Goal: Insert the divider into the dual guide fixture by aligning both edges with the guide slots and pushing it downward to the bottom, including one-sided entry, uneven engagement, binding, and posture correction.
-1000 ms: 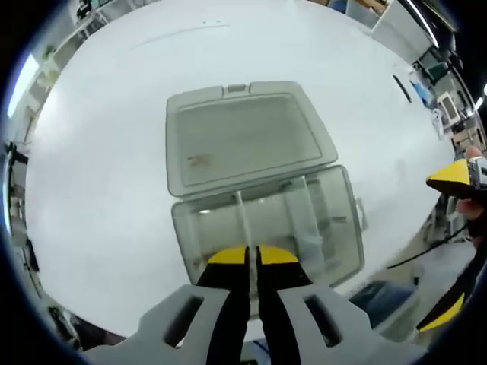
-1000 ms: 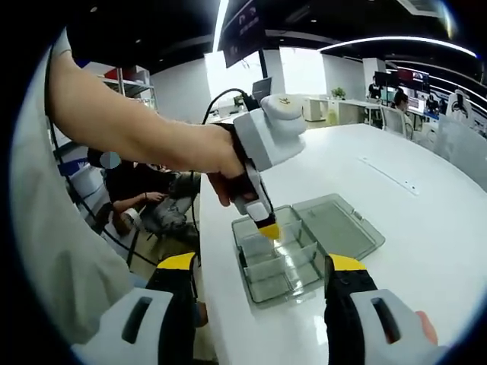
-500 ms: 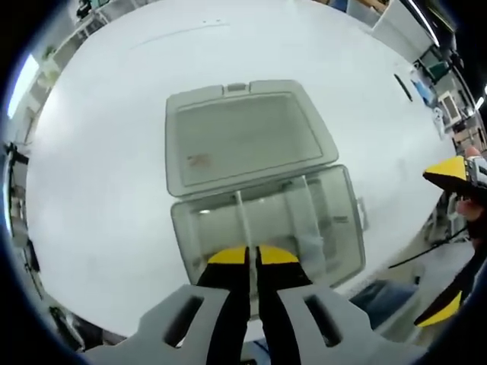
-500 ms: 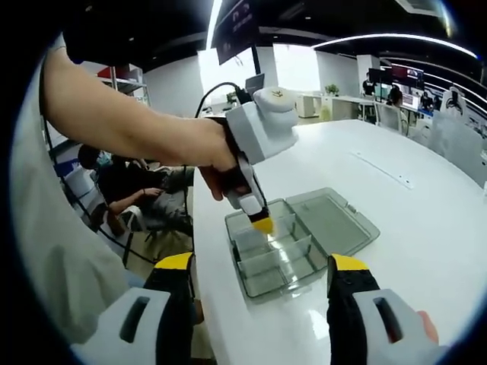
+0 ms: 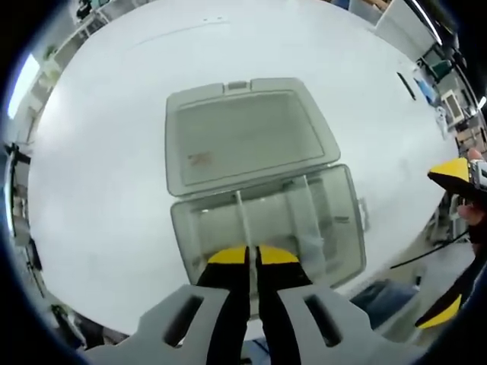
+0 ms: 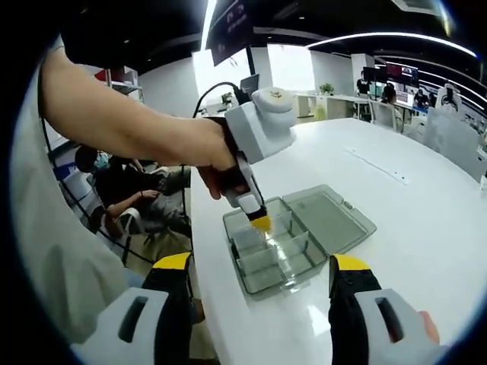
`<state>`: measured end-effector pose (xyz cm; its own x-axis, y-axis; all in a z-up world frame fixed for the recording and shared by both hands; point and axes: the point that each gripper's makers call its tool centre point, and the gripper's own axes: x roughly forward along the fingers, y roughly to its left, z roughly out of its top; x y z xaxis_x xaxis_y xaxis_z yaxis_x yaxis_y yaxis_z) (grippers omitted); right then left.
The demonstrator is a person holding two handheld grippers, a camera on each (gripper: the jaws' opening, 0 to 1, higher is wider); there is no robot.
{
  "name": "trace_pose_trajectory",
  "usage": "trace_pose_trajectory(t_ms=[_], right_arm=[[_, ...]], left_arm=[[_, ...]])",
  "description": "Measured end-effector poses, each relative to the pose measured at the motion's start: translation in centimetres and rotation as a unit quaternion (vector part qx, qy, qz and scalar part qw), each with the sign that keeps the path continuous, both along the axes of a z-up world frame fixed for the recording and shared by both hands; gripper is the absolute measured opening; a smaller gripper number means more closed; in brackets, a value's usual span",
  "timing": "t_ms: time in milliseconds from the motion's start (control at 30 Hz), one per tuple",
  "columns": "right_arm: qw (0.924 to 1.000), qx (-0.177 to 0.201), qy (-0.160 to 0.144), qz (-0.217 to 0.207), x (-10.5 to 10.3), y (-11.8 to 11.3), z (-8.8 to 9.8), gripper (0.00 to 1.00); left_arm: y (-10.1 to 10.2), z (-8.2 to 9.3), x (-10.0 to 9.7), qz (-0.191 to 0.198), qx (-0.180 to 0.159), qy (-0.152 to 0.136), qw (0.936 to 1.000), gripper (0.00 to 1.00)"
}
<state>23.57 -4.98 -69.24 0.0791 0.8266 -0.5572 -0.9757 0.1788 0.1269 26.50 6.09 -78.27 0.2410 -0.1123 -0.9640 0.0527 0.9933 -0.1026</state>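
In the left gripper view the left gripper [image 5: 253, 255] sits bottom centre with its yellow-tipped jaws pinched nearly together on the thin clear divider [image 5: 242, 220], which stands upright inside the open clear plastic box [image 5: 346, 220] in the middle of the white table [image 5: 91, 167], lid [image 5: 243, 133] flipped back above it. Over in the right gripper view, the right gripper [image 6: 262, 270] at the bottom has its jaws spread wide with nothing between them, and the box lies centre frame.
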Motion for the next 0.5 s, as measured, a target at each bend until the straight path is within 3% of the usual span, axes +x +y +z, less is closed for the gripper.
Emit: trace_pose_trajectory(t_ms=[167, 500], right_arm=[[1.0000, 0.003, 0.001, -0.001, 0.00, -0.08, 0.07, 0.71], [1.0000, 0.001, 0.004, -0.008, 0.40, -0.61, -0.09, 0.71]], left_arm=[[-0.04, 0.13, 0.09, 0.013, -0.013, -0.004, 0.9998, 0.01], [-0.25, 0.52, 0.43, -0.012, -0.017, -0.031, 0.9993, 0.09]])
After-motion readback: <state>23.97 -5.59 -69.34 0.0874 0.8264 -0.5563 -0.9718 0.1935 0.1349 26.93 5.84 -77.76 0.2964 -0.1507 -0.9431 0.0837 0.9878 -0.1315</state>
